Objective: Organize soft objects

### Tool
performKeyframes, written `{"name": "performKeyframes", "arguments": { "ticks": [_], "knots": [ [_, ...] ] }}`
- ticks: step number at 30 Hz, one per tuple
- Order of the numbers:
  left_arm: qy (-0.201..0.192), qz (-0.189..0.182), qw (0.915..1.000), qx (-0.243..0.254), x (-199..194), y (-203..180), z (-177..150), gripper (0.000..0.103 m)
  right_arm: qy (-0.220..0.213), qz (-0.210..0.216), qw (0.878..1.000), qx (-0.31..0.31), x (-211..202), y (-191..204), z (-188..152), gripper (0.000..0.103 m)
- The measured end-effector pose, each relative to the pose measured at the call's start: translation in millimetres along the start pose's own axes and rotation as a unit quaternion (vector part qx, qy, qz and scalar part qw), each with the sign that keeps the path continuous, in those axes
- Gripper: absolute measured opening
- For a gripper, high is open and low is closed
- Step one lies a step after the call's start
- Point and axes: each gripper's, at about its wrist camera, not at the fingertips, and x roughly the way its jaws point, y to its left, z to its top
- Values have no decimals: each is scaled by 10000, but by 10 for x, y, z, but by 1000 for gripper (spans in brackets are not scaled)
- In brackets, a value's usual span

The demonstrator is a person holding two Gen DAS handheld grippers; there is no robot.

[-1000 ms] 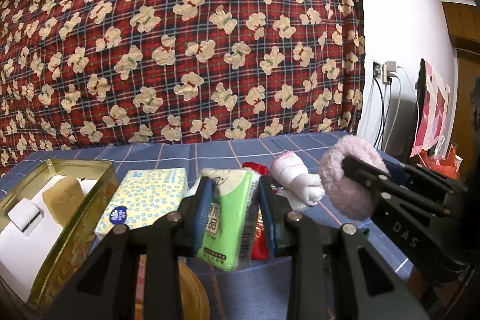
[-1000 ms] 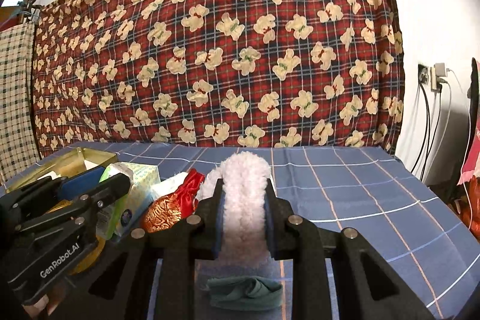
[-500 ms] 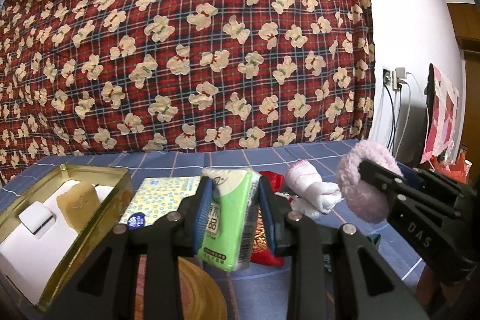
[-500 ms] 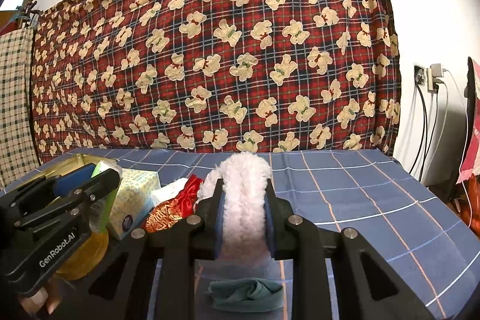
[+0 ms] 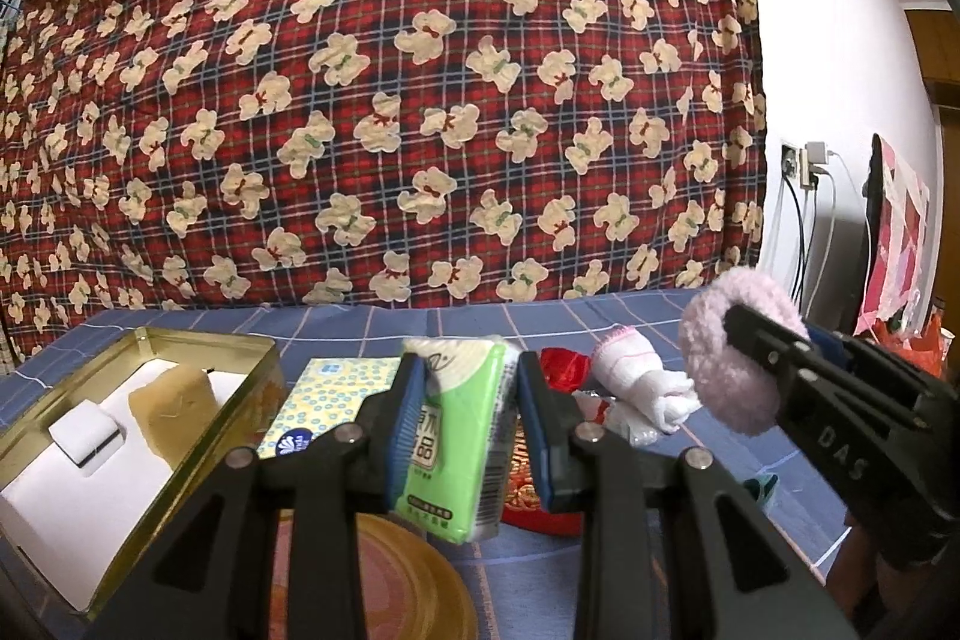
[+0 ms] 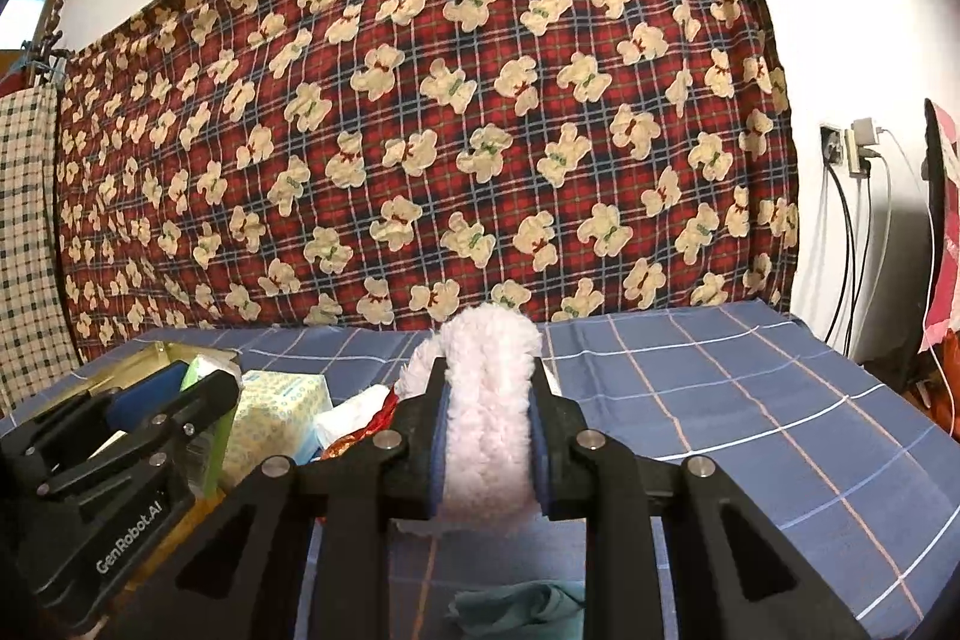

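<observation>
Left wrist view shows your left gripper (image 5: pixel 467 418) pinching a green tissue pack (image 5: pixel 459 451) between its blue pads, the pack upright and lifted above the blue checked tablecloth (image 5: pixel 600 568). Just below and to the left sits the open gold tin (image 5: pixel 198 445), holding a yellowish sponge block (image 5: pixel 174 409) and a small white block (image 5: pixel 84 439) on its white lining. Beside the tin, on its right, lies a yellow dotted tissue box (image 5: pixel 327 403). Behind the pack, a red and gold pouch (image 5: pixel 534 496) rests on the cloth, with a rolled white sock (image 5: pixel 639 382) farther back and to the right. At the bottom edge you can see part of a round gold lid (image 5: pixel 408 580).

On the right of that same view, your right gripper (image 5: pixel 753 340) reaches in, its jaws pressed onto a fluffy pink scrunchie (image 5: pixel 717 364) held in the air, apart from the sock.

From the right wrist view, the scrunchie (image 6: pixel 489 436) stands squeezed between the two pads, clear of the cloth. A crumpled teal cloth (image 6: pixel 522 604) lies on the table under the gripper. Your left gripper (image 6: pixel 180 394) appears at the left, near the tissue box (image 6: pixel 276 424). A red plaid bear-print sheet (image 6: pixel 420 130) hangs behind the table.
</observation>
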Motion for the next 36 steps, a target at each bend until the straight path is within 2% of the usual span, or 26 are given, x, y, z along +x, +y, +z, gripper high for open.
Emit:
{"name": "performKeyframes", "arguments": {
  "ticks": [21,36],
  "knots": [
    [-66,371,9991,-182,-51,277,-7,30,61,142,9996,-221,89,297,-23,24],
    [39,413,9987,-308,-50,508,-12,30,185,291,9990,-289,232,490,-28,25]
  ]
}}
